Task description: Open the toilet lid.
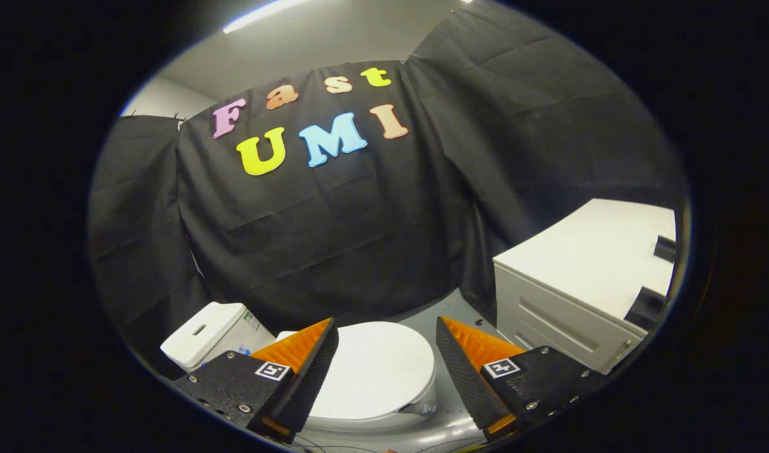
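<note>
The toilet [371, 377] stands on the grey floor [450, 428] below the gripper, and its white lid [375, 368] lies flat and closed over the bowl, so what is inside cannot be told. Its white tank [208, 336] sits behind it toward the left, close to the black cloth wall [321, 233], with a small slot-shaped button on its top.

To the right of the toilet, and apart from it, stands a white cabinet [573, 296] with 2 drawer fronts showing (both shut, contents hidden). On its top surface, at the far right, rest 2 small dark objects [664, 248], too cut off to identify.

The gripper [387, 333] hangs above the toilet with its 2 fingers [305, 368] spread wide apart. It is released: nothing is between the fingers and neither one touches anything. The closed lid shows in the gap between them and just beyond their tips, lower down. The left finger overlaps the lid's left edge in the view, and the right finger lies over the floor beside the toilet.
</note>
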Demonstrator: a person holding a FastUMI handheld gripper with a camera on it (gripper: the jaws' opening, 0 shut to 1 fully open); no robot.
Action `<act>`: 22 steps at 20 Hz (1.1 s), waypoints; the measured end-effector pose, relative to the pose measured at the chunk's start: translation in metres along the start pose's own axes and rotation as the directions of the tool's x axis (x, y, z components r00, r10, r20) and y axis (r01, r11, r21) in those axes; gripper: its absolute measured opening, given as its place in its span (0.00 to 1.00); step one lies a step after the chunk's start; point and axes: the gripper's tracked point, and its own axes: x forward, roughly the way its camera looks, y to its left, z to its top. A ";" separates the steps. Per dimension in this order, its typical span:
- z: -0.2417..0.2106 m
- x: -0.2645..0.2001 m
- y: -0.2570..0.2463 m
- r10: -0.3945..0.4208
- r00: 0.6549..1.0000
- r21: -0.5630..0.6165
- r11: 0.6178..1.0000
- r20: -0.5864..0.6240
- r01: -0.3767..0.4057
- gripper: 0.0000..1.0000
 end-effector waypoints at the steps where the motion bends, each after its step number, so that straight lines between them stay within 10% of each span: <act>1: -0.013 0.002 0.000 0.004 1.000 0.043 0.999 -0.029 -0.003 0.96; 22: -0.181 0.025 -0.072 -0.083 0.924 0.446 0.857 -0.373 0.257 0.95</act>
